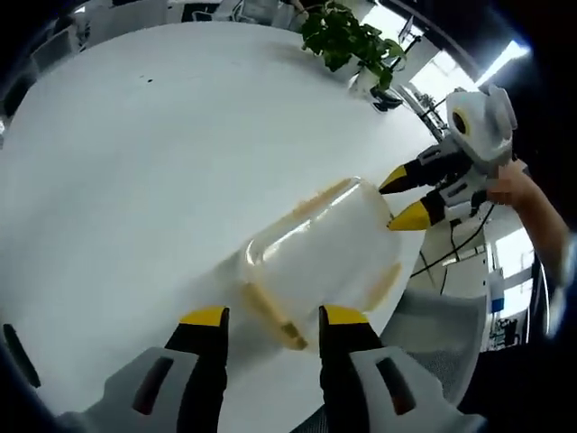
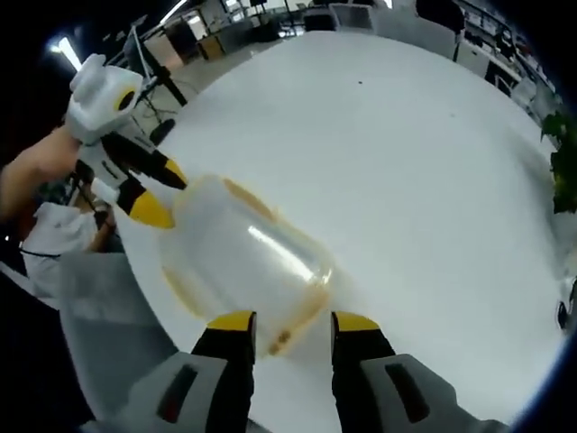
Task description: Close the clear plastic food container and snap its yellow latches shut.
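Note:
A clear plastic container (image 1: 315,257) with yellow latches lies on the white table (image 1: 135,162) near its edge, lid on top. I cannot tell whether the latches are snapped. My left gripper (image 1: 273,317) is open, and one end's yellow latch (image 1: 278,323) sits just ahead between its jaws. At the opposite end my right gripper (image 1: 403,198) is open, its yellow tips right at the container's wall. In the right gripper view the container (image 2: 243,262) lies ahead of the open right gripper (image 2: 293,323), with the left gripper (image 2: 162,191) at its far end.
A potted plant (image 1: 347,41) stands at the table's far side, also seen as the plant (image 2: 563,162) at the right. A grey chair (image 1: 433,334) sits just past the table edge beside the container. A person's hand (image 1: 514,185) holds the right gripper.

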`<move>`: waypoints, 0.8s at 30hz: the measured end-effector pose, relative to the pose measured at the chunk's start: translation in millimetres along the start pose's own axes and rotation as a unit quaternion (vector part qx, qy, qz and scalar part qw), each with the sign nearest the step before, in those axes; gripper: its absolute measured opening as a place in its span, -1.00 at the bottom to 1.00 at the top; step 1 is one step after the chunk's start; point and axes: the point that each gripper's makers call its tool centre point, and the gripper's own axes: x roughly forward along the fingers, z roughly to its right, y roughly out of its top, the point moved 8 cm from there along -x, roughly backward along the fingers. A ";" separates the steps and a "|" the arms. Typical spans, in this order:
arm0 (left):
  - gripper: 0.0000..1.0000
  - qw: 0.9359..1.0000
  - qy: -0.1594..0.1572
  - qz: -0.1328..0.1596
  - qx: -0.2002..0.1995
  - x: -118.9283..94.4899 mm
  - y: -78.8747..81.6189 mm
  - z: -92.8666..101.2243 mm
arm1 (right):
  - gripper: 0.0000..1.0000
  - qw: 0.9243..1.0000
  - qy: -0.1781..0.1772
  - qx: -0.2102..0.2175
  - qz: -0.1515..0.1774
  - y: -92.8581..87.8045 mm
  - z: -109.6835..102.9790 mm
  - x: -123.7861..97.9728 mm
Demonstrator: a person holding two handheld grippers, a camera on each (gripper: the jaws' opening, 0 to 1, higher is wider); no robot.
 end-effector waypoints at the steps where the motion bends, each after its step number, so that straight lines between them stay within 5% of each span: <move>1: -0.22 1.000 0.006 0.002 0.027 -0.8 1.3 0.7 | -0.37 1.000 0.002 0.001 0.003 0.5 -0.6 0.9; 15: -0.15 1.000 -0.014 0.002 -0.025 4.8 -3.9 -3.6 | -0.37 0.999 0.018 0.049 0.002 -0.2 -4.1 6.0; 17: -0.25 0.997 -0.041 -0.003 -0.058 7.6 -5.5 0.5 | -0.37 0.999 0.019 0.051 0.002 -0.1 -3.0 6.6; 24: -0.34 0.997 -0.049 -0.004 -0.060 9.3 -4.3 1.8 | -0.38 0.998 0.029 0.061 -0.001 -0.9 -1.0 7.4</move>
